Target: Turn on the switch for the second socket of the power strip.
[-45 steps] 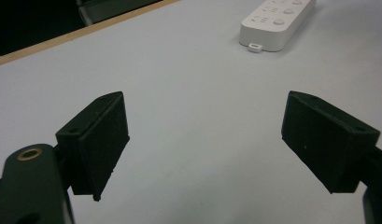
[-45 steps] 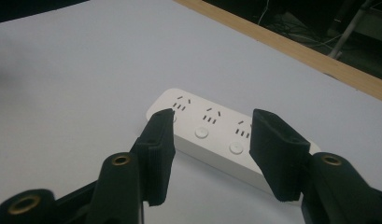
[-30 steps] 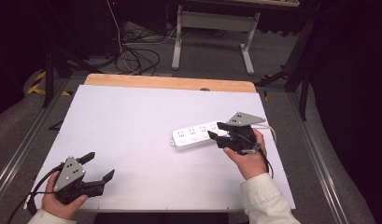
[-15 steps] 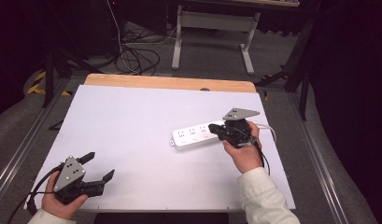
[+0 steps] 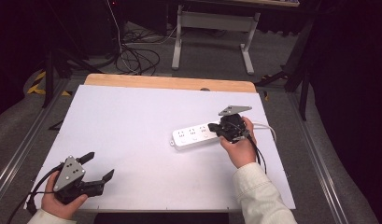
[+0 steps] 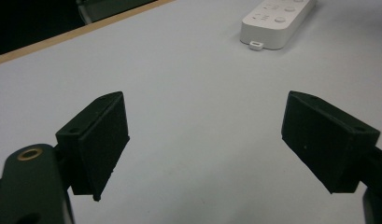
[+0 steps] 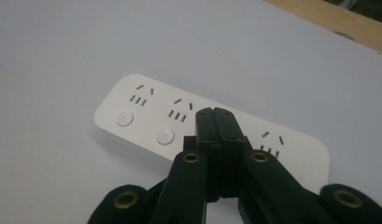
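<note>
A white power strip (image 5: 193,135) with several sockets and round buttons lies flat on the white table (image 5: 132,121), right of centre. My right gripper (image 5: 216,127) is shut, with nothing between its jaws. Its tips hover over the strip's right part. In the right gripper view the closed tips (image 7: 215,114) sit above the strip (image 7: 146,116), between the second button and the last socket group; whether they touch it is unclear. My left gripper (image 5: 99,165) rests open near the front left corner, far from the strip. Its wide-apart jaws (image 6: 205,140) point toward the strip's end (image 6: 275,18).
The strip's white cord (image 5: 268,128) loops off to the right behind my right hand. A wooden strip (image 5: 170,83) edges the table's far side. Beyond it stand a metal stand (image 5: 212,28) and floor cables (image 5: 137,56).
My right gripper has shifted a little away from me and lower, onto the strip's right part, and its jaws have gone from apart to shut. The left gripper has stayed put.
</note>
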`<action>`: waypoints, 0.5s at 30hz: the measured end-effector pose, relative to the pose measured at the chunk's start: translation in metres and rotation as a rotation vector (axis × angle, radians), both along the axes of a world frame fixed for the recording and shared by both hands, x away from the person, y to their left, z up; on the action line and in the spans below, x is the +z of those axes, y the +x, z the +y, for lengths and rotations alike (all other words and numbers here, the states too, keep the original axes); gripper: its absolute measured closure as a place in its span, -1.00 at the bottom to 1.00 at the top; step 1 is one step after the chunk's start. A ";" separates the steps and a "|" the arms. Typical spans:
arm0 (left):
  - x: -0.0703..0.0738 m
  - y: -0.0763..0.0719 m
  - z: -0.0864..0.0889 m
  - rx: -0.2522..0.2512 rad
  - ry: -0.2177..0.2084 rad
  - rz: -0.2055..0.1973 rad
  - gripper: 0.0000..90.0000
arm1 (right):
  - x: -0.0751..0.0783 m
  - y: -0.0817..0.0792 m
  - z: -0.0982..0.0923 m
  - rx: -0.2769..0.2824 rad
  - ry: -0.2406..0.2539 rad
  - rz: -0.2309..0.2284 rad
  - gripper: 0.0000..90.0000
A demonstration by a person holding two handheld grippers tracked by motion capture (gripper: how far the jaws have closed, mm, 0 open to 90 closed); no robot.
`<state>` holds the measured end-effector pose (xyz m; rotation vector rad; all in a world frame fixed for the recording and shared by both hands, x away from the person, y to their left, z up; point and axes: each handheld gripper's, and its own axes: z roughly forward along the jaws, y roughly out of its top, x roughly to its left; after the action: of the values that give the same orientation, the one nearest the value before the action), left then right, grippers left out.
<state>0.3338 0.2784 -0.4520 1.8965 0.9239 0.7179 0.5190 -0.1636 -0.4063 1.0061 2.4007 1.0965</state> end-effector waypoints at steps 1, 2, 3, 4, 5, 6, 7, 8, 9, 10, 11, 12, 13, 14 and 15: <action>0.000 0.000 0.000 0.000 0.001 0.001 -0.65 | -0.003 0.004 0.001 -0.009 -0.009 0.005 1.00; 0.000 0.000 0.000 0.000 0.001 0.001 -0.65 | -0.005 0.005 0.002 -0.012 -0.019 0.011 1.00; 0.000 0.000 0.000 0.001 0.000 0.001 -0.65 | -0.006 0.006 0.003 -0.014 -0.021 0.015 1.00; 0.000 0.000 0.000 0.001 0.000 -0.001 -0.65 | -0.008 0.008 0.004 -0.014 -0.019 0.017 1.00; 0.000 0.000 0.000 0.001 -0.001 0.000 -0.65 | -0.009 0.009 0.005 -0.011 -0.028 0.020 1.00; 0.000 0.000 0.000 0.001 -0.001 0.000 -0.65 | -0.010 0.010 0.006 -0.010 -0.033 0.021 1.00; 0.000 0.000 0.000 0.001 0.000 0.000 -0.65 | -0.011 0.010 0.007 -0.009 -0.040 0.023 1.00; 0.000 0.000 0.000 0.001 0.000 0.000 -0.65 | -0.011 0.010 0.007 -0.009 -0.040 0.023 1.00; 0.000 0.000 0.000 0.001 0.000 0.000 -0.65 | -0.014 0.012 0.009 -0.008 -0.047 0.033 1.00; 0.000 0.000 0.000 0.001 0.001 0.000 -0.65 | -0.015 0.013 0.010 -0.009 -0.045 0.033 1.00; 0.000 0.000 0.000 0.001 0.000 0.000 -0.65 | -0.016 0.013 0.010 -0.010 -0.050 0.039 1.00; 0.000 0.000 0.000 0.001 0.000 0.000 -0.65 | -0.017 0.014 0.011 -0.010 -0.052 0.042 1.00; 0.000 0.000 0.000 0.001 0.000 0.000 -0.65 | -0.018 0.015 0.011 -0.015 -0.059 0.044 1.00; 0.000 0.000 0.000 0.001 0.000 0.000 -0.65 | -0.018 0.015 0.011 -0.015 -0.059 0.044 1.00; 0.000 0.000 0.000 0.001 0.000 0.000 -0.65 | -0.020 0.016 0.012 -0.015 -0.066 0.050 1.00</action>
<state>0.3341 0.2786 -0.4521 1.8967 0.9246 0.7184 0.5352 -0.1517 -0.4264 1.0400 2.4468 0.9920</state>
